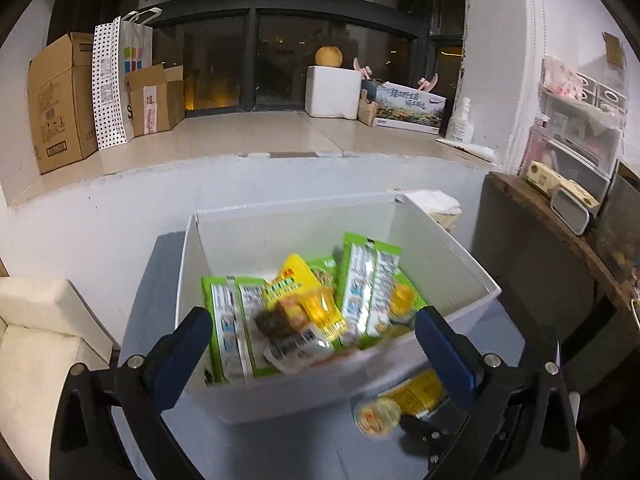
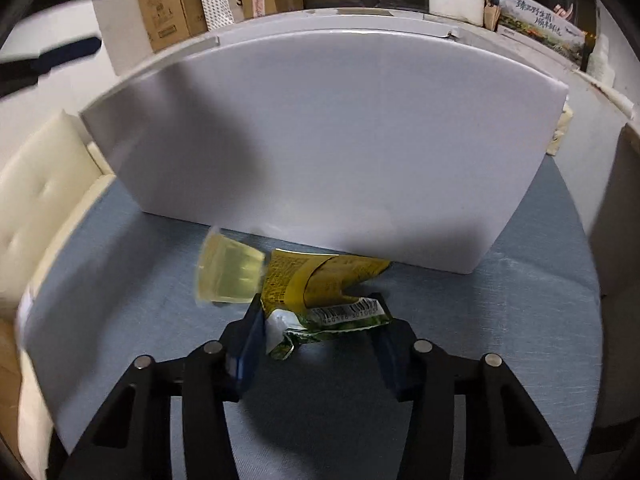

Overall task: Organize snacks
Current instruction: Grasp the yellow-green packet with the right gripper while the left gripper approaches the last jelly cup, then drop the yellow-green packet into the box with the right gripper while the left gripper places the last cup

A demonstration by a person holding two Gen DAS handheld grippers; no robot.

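Note:
A white box [image 1: 280, 236] stands on the blue table [image 1: 156, 288] and holds several snacks: green packets [image 1: 232, 320], a yellow packet [image 1: 296, 276], a jelly cup [image 1: 320, 304]. My left gripper [image 1: 316, 344] hovers over the box's near edge, jaws wide open with nothing between them. In front of the box lie a yellow-green snack packet [image 2: 320, 284] and a clear yellow jelly cup [image 2: 228, 276]. My right gripper [image 2: 318, 320] is shut on the packet's crumpled barcode end, low on the table. The cup rests loose just left of it. The packet [image 1: 416, 392] and cup [image 1: 376, 416] show in the left wrist view too.
A cream padded seat [image 1: 36, 340] borders the table on the left. A dark wooden shelf [image 1: 560, 216] with small items stands at the right. Behind, a windowsill carries cardboard boxes [image 1: 60, 96], a paper bag and a white foam box [image 1: 332, 92].

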